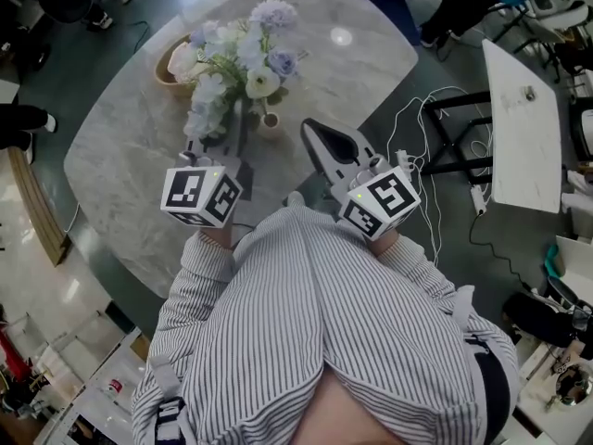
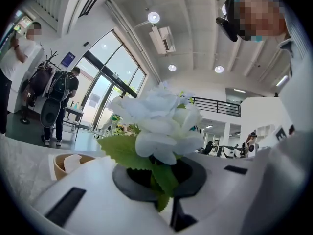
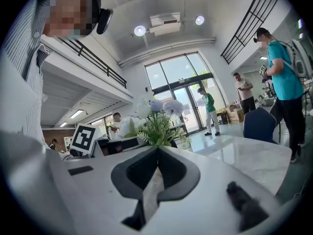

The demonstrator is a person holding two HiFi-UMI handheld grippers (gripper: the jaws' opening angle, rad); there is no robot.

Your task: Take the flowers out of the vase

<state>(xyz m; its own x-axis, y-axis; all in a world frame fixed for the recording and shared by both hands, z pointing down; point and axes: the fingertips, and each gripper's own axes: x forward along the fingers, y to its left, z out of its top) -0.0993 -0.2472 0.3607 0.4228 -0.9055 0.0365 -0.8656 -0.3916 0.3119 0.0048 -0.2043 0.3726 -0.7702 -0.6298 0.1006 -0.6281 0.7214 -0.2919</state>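
A bunch of white and lilac flowers (image 1: pixel 236 58) with green leaves stands over the marble table (image 1: pixel 120 165). My left gripper (image 1: pixel 241 137) is shut on the stems below the blooms. In the left gripper view a white flower (image 2: pixel 161 121) and its leaves rise straight out of the pinched jaws of that gripper (image 2: pixel 161 180). A small tan vase (image 1: pixel 270 120) sits just right of the stems; whether the stems still reach into it is hidden. My right gripper (image 1: pixel 309 126) is shut and holds nothing, to the right of the vase; its view shows the closed jaws of the right gripper (image 3: pixel 157 153) with the flowers (image 3: pixel 159 119) beyond.
A wooden bowl (image 1: pixel 170 66) sits on the table behind the bouquet to the left, and shows as the bowl (image 2: pixel 68 163) in the left gripper view. Cables (image 1: pixel 435 202) and a white side table (image 1: pixel 523 128) stand to the right. People stand around the hall.
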